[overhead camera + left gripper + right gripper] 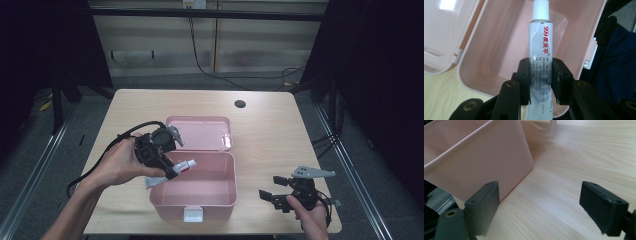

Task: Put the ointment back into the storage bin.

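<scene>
Left tongs [541, 82] clamp the lower body of a white ointment tube [541, 47], holding it cap-forward over the left rim of the open pink box [220, 200]. Right tongs [547, 205] stand wide apart with nothing between them, resting on the tabletop [270, 135] just beside the box's right wall. Loading the tube appears to be the step in hand; next it likely needs carrying further over the cavity, lowering and releasing.

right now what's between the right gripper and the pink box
Nothing but bare table: in the high view the right gripper sits just right of the pink box, jaws open, with plain wood between them.
</scene>
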Demonstrator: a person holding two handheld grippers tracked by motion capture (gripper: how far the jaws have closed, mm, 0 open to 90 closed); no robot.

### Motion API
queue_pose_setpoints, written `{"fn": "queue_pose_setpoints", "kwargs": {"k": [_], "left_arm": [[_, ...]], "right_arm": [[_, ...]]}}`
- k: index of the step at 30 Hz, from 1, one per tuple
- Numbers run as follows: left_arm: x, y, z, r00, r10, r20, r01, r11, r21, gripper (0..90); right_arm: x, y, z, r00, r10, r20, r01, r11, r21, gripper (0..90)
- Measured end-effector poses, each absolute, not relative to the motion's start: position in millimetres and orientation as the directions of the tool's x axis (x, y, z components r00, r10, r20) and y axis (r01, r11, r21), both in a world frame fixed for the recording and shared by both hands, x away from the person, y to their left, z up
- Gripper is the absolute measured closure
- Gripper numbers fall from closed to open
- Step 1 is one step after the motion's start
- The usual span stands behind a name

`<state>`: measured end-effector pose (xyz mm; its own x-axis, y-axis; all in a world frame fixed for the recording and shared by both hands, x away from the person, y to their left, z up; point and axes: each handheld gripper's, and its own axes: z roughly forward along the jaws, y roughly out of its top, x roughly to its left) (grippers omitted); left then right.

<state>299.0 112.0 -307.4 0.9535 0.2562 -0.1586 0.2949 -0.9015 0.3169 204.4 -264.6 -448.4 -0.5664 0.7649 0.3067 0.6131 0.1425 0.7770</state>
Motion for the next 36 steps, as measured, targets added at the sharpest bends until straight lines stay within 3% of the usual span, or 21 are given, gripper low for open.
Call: {"fn": "queue_pose_setpoints", "kwargs": {"k": [20, 36], "left_arm": [[295.2, 72.3, -324.2, 0.968, 0.193, -0.159, 0.232, -0.932, 0.278, 70.7], [295.4, 56.1, -355.7, 0.962, 0.163, -0.218, 0.215, -0.946, 0.243, 70.7]], "right_arm": [[204.0, -264.2, -448.3, -0.567, 0.762, 0.311, 0.617, 0.143, 0.774, 16.1], [203.5, -263.9, -448.0, -0.568, 0.762, 0.311, 0.616, 0.144, 0.774, 16.1]]}}
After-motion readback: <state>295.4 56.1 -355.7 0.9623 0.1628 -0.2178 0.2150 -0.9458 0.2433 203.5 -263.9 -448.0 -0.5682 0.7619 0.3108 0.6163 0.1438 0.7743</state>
